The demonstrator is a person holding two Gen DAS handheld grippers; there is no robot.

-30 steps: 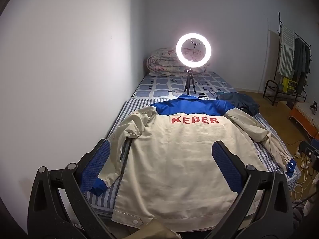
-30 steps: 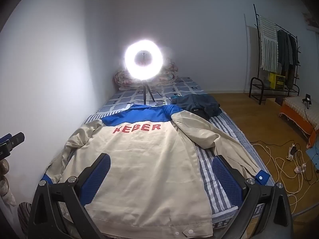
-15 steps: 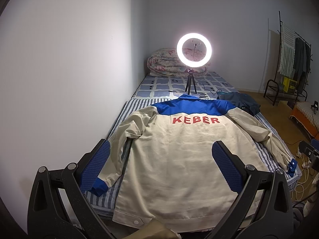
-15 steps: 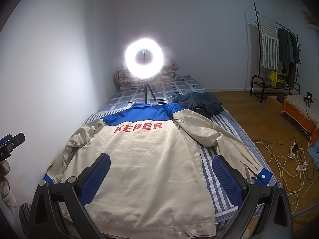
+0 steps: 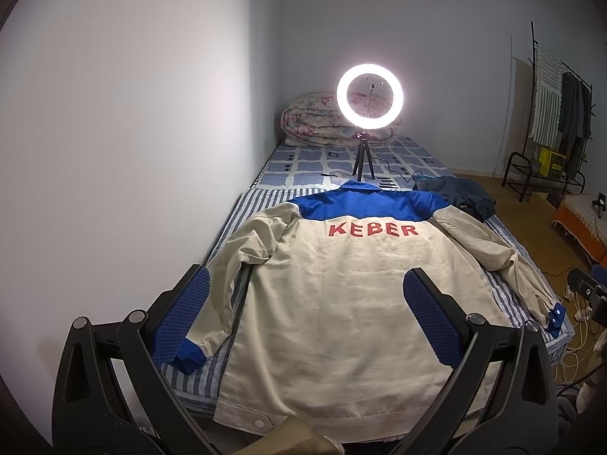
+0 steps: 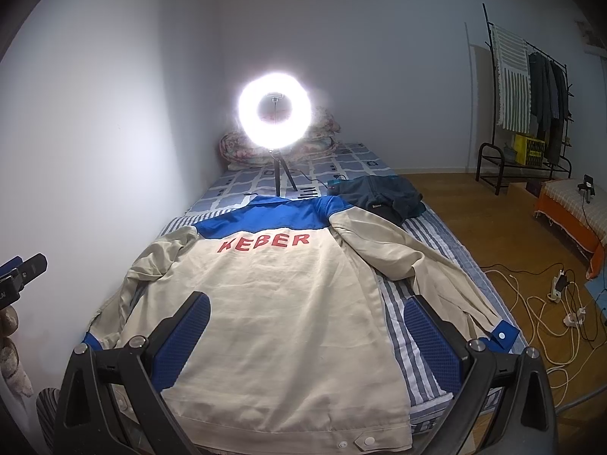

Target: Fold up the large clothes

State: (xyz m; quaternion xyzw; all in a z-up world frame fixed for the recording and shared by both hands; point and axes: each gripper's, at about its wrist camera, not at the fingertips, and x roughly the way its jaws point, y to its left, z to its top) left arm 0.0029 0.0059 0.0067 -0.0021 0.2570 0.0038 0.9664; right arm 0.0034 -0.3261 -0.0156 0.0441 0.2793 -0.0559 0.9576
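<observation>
A bed [image 5: 265,197] with a striped sheet stands against a pale wall, its far half covered in a blue-and-white checked sheet. A beige jacket [image 5: 349,303] with a blue yoke and red lettering "KEBER" lies face down and spread flat across the near half, both sleeves angled outward and the hem toward the cameras. Beyond the collar, a lit ring light [image 5: 370,95] stands on a small tripod, with a rolled floral quilt [image 5: 311,123] behind it at the head of the bed. A dark folded garment [image 6: 383,193] lies just beside the jacket's right shoulder.

Left wrist view: the left gripper [image 5: 305,311] hangs above the jacket's lower back with its blue-padded fingers spread wide, nothing between them. The left sleeve's blue cuff [image 5: 189,358] shows beside the left finger.

Right wrist view: the right gripper [image 6: 307,335] is likewise spread wide and empty, over the jacket's right side. This view alone shows the wooden floor [image 6: 493,235] in breadth, with white cables [image 6: 542,314] trailing across it, a clothes rack [image 6: 531,87] in full, and the tip of the other gripper at the left edge.
</observation>
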